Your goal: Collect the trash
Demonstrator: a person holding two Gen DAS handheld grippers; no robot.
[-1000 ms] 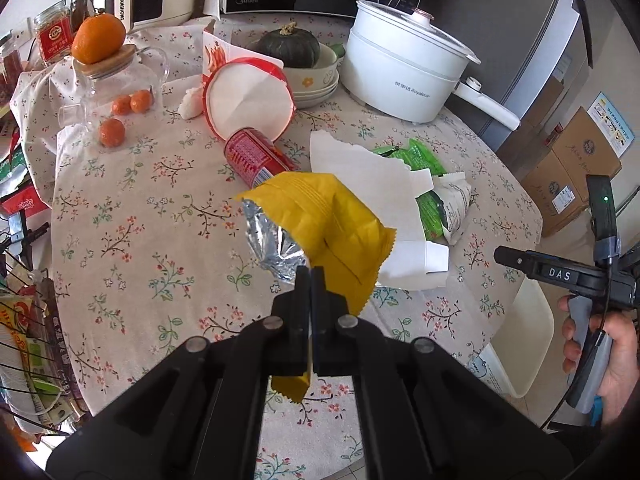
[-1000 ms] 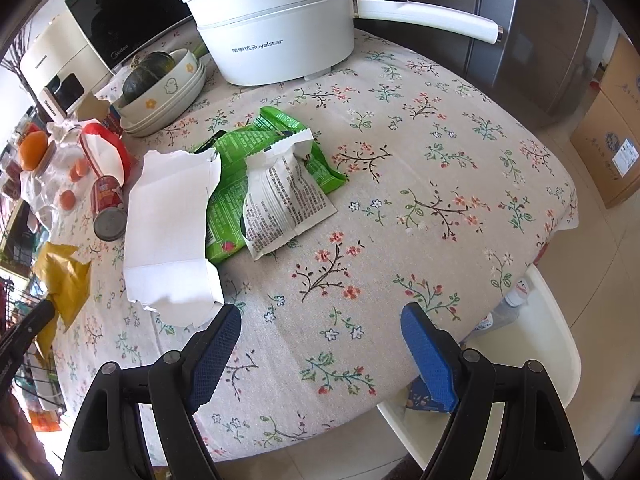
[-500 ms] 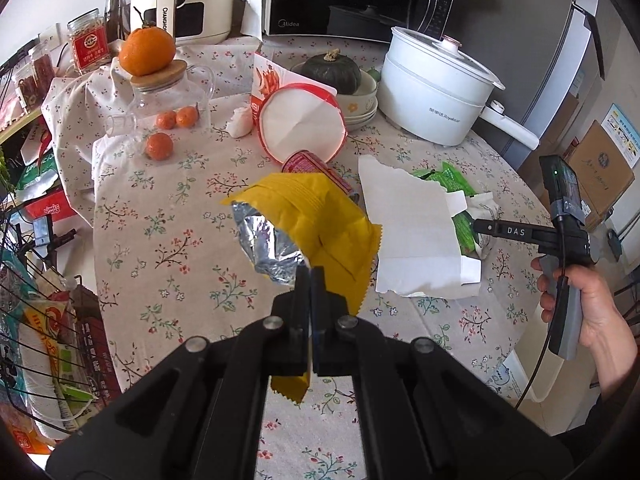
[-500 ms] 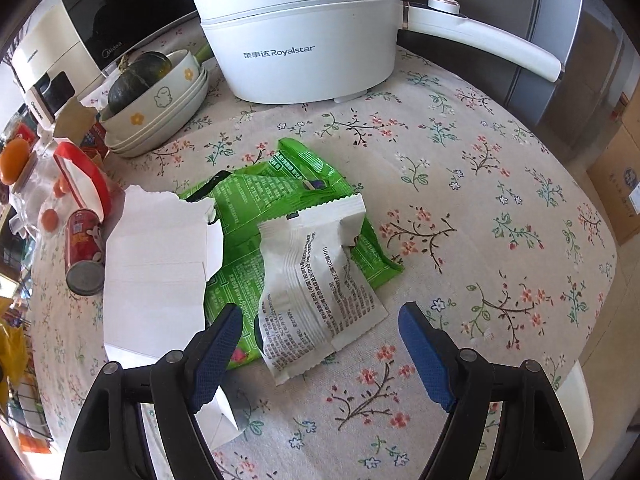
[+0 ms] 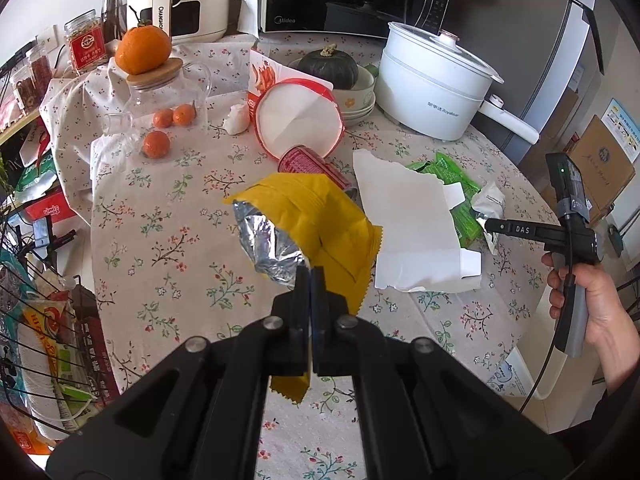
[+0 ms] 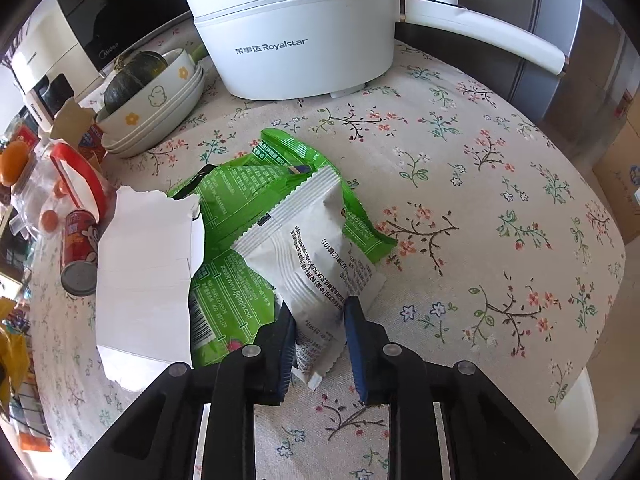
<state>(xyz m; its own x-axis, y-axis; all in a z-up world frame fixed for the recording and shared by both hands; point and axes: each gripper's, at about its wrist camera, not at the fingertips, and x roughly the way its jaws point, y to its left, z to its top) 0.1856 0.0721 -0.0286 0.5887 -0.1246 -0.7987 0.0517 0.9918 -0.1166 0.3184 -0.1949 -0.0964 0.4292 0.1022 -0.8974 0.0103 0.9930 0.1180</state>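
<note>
The white wrapper (image 6: 320, 264), at centre frame in the right wrist view, lies on the green packet (image 6: 240, 280) with its near end between the right gripper (image 6: 320, 312)'s narrowed jaws; whether they pinch it yet we cannot tell. We judge this the grasp step: finish closing, then lift. The left gripper (image 5: 310, 280) is clamped on the yellow bag (image 5: 320, 220) (held aloft, mid-frame). Half a second ago the right jaws stood wide, further back from the wrapper.
</note>
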